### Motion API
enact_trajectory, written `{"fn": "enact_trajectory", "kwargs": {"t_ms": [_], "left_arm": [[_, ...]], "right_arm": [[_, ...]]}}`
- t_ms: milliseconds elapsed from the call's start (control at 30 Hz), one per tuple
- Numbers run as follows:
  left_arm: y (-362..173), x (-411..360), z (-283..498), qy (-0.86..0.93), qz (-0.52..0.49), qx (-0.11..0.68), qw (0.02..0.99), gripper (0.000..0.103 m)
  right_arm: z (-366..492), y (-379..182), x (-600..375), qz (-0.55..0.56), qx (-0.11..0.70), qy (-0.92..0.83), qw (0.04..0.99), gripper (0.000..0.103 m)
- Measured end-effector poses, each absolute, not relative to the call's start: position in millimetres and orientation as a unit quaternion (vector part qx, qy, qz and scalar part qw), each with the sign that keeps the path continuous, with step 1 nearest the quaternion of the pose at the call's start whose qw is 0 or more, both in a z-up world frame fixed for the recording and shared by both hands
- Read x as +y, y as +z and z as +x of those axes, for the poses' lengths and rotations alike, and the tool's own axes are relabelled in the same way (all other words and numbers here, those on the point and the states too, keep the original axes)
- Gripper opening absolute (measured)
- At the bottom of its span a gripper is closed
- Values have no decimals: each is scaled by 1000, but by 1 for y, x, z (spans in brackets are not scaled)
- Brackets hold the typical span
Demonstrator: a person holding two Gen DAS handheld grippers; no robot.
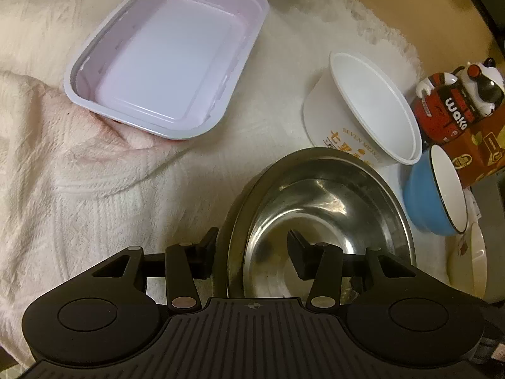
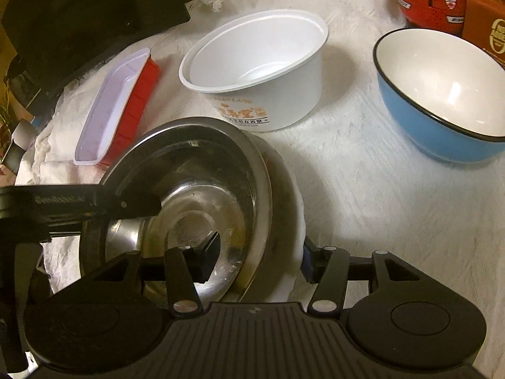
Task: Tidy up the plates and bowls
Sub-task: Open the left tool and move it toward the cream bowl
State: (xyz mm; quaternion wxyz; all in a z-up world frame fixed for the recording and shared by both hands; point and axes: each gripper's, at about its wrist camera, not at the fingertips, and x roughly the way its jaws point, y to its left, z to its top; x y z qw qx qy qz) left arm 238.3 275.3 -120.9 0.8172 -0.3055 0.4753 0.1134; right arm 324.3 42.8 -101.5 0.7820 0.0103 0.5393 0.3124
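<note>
Both grippers are working on the steel bowl (image 2: pixel 189 208), which is sitting tilted inside a white plate (image 2: pixel 292 221) on the near part of the white cloth (image 1: pixel 94 205). The left gripper (image 1: pixel 252 249) is standing with its fingers apart, one finger outside the bowl's left rim and the other inside the bowl, so it is straddling the rim but is not yet pressing on it, as far as I can judge. The right gripper (image 2: pixel 258 259) is also spread wide, one finger inside the steel bowl and the other outside the plate's right edge; it is not holding anything firmly. Farther away the white paper bowl (image 2: pixel 255 72) is standing, to the right the blue bowl (image 2: pixel 442 94) is resting, and at the far left the rectangular tray (image 1: pixel 167 53) is lying on a fold of cloth. I think the risk is that the steel rim is thin and smooth, so a finger closing on it could be slipping, and the bowl, already leaning, could be dropping back on the plate or sliding off. If the right gripper is closing around both pieces together, the plate may be lifting with the bowl. The soft cloth is also giving unstable support.
</note>
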Motion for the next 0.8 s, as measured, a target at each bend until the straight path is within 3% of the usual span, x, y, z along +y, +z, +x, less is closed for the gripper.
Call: {"fn": "enact_trajectory", "kwargs": {"t_ms": [200, 467, 800], "left_arm": [[-121, 263, 253, 78, -293, 485, 820, 58], [-122, 252, 264, 59, -270, 482, 831, 57], [-61, 257, 240, 87, -214, 368, 901, 56]], "right_arm": [[314, -91, 31, 1, 531, 285, 798, 53], [307, -88, 15, 12, 532, 251, 808, 53], [285, -56, -9, 7, 468, 177, 866, 52]]}}
